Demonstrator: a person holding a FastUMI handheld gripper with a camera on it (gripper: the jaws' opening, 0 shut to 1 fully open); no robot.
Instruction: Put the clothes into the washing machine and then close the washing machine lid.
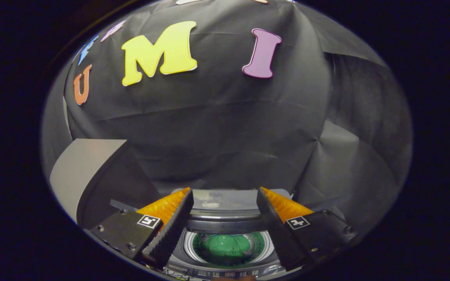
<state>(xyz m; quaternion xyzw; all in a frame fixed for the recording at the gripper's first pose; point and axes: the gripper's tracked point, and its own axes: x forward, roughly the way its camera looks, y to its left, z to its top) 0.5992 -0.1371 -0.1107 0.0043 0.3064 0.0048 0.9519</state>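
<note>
Below, the washer (225,234) is partly hidden: the two fingers (170,230) cover its sides, and its front panel is cut off at the bottom. The gripper (224,195) is spread wide and holds nothing. Between the fingers the round drum opening is clear, and green clothes (229,248) lie inside it. The lid (225,200) appears to stand raised behind the opening, but this is hard to tell. A grey panel (80,168) stands to the left. Black cloth (217,128) forms the wall beyond.
</note>
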